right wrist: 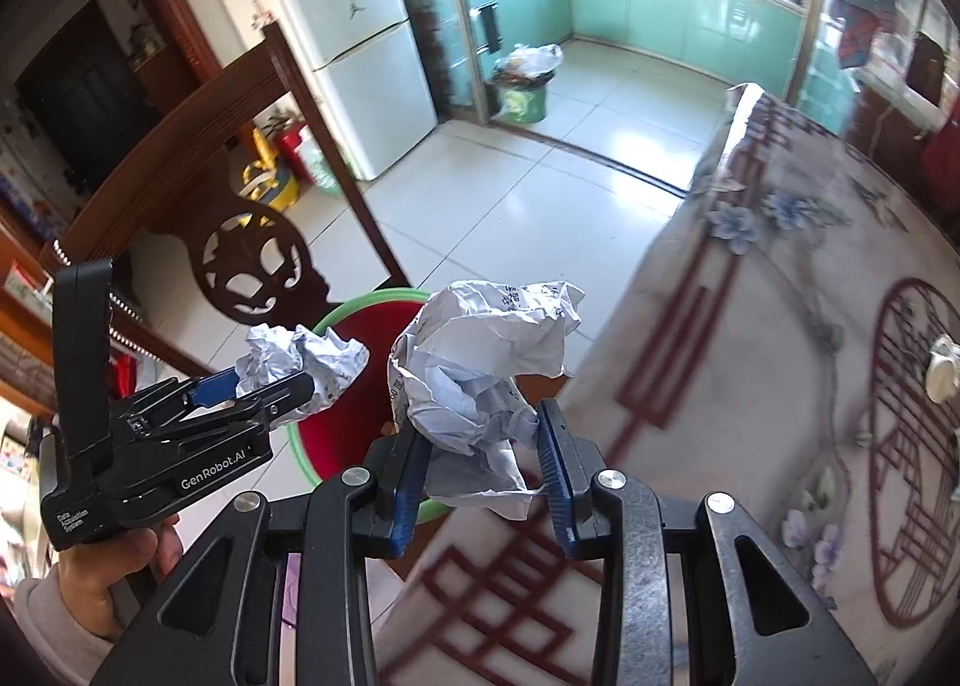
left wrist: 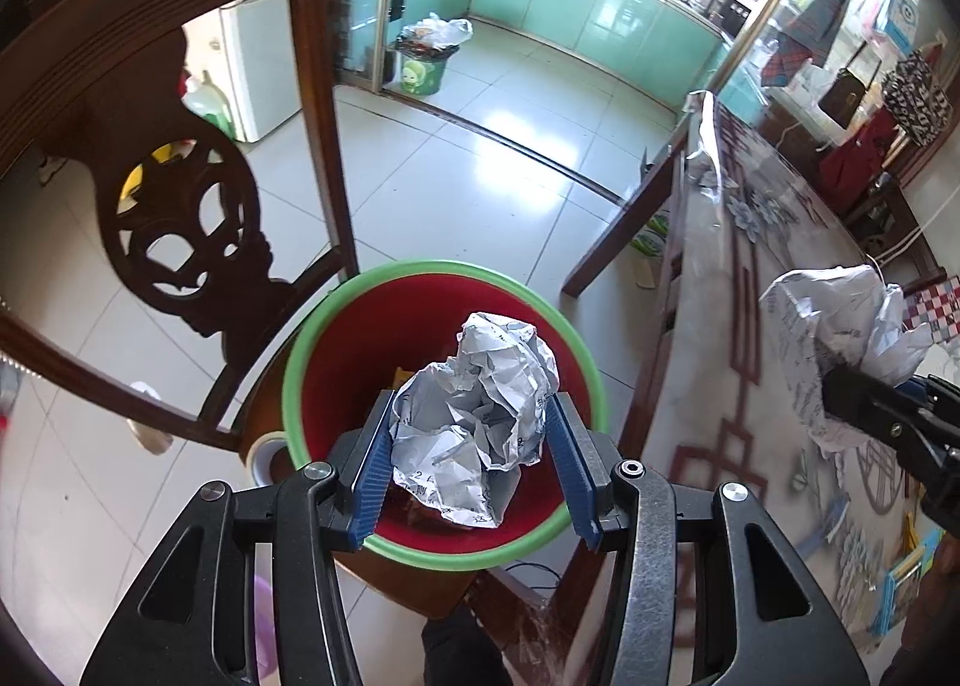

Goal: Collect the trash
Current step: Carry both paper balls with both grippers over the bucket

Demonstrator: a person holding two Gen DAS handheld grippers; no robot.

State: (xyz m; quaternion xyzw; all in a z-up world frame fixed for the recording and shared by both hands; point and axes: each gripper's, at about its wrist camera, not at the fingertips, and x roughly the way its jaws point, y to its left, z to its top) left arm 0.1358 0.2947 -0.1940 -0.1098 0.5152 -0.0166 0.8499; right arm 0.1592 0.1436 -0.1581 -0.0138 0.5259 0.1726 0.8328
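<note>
My left gripper point(left wrist: 468, 446) is shut on a crumpled white paper ball point(left wrist: 480, 422) and holds it right above the red trash bin with a green rim point(left wrist: 312, 326). It also shows in the right wrist view point(right wrist: 282, 380), over the bin point(right wrist: 342, 446), with its paper ball point(right wrist: 306, 356). My right gripper point(right wrist: 480, 464) is shut on a second crumpled paper point(right wrist: 480, 362), held above the table's left edge, to the right of the bin. That gripper and its paper point(left wrist: 840, 338) show in the left wrist view at the right.
A dark wooden chair point(left wrist: 180, 218) stands just left of the bin. The table point(right wrist: 780, 386) with a floral, red-patterned cover fills the right. A green bin with a plastic bag point(left wrist: 426, 62) stands by the kitchen door. A white fridge point(right wrist: 360, 44) stands beyond the chair.
</note>
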